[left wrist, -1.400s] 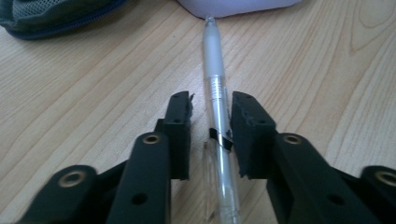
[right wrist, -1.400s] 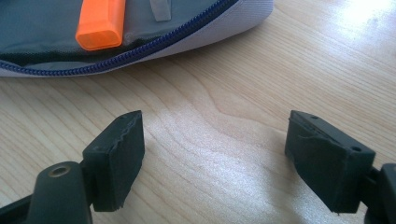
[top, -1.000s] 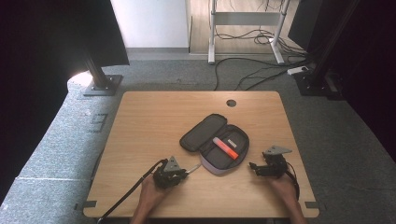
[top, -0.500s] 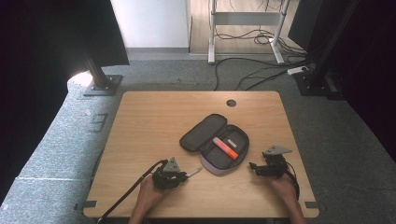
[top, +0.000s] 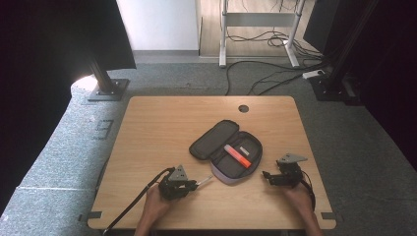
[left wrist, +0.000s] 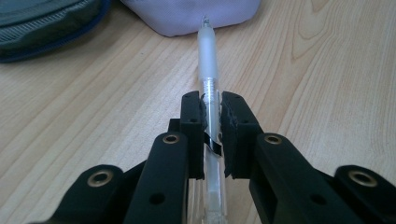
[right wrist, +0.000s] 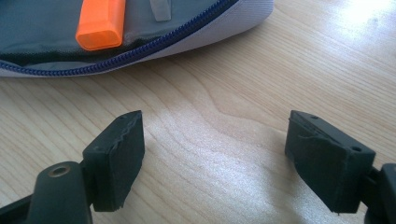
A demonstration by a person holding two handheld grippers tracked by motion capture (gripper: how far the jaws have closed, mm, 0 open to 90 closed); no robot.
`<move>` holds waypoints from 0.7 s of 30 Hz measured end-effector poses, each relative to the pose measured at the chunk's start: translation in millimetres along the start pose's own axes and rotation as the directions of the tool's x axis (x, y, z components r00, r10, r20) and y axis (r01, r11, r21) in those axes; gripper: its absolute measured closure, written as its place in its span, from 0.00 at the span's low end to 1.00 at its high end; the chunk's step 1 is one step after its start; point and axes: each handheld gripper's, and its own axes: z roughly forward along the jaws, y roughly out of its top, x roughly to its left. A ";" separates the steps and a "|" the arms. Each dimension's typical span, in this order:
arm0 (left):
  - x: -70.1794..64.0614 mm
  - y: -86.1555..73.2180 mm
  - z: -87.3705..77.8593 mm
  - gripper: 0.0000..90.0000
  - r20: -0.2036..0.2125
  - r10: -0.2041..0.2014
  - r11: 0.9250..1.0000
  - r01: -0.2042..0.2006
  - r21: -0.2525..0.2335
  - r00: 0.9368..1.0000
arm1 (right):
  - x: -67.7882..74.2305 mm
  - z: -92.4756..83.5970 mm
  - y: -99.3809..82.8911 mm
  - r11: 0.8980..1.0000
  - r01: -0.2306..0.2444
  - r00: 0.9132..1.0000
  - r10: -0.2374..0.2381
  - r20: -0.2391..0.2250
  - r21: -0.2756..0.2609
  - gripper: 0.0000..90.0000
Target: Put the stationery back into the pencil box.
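Observation:
An open pencil case [top: 227, 151] lies on the wooden table [top: 162, 123], its grey lining up, with an orange highlighter [top: 237, 156] inside. My left gripper [top: 193, 186] sits near the front edge, left of the case, shut on a clear pen [top: 203, 182]. In the left gripper view the pen [left wrist: 208, 60] runs forward between the pads [left wrist: 199, 123], its tip almost at the case's pale wall [left wrist: 191, 16]. My right gripper [top: 268, 176] rests right of the case, open. In the right gripper view its jaws stand wide over bare wood, the highlighter [right wrist: 101, 23] and zip edge [right wrist: 154, 46] just beyond.
A round cable hole [top: 243, 108] sits at the table's far edge. Cables [top: 265, 78] and a desk frame [top: 255, 29] lie on the grey carpet beyond. A black stand base [top: 105, 88] is off the far left corner. The left half of the table is bare wood.

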 end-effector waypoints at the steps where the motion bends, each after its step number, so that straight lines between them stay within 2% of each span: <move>1: -0.2 0.3 -1.2 0.88 -0.003 -0.001 1.000 0.001 -0.002 1.000 | 0.0 0.0 0.0 1.000 0.001 1.000 -0.001 0.000 0.000 0.22; 7: -1.1 3.7 -12.9 0.89 -0.024 -0.004 0.999 0.004 -0.039 1.000 | 0.0 0.0 0.0 1.000 0.000 1.000 0.000 0.000 0.000 0.22; 21: -8.7 18.2 -32.7 0.89 -0.051 0.005 0.997 -0.009 -0.072 0.999 | 0.1 0.1 0.0 1.000 -0.001 1.000 0.001 0.001 -0.001 0.22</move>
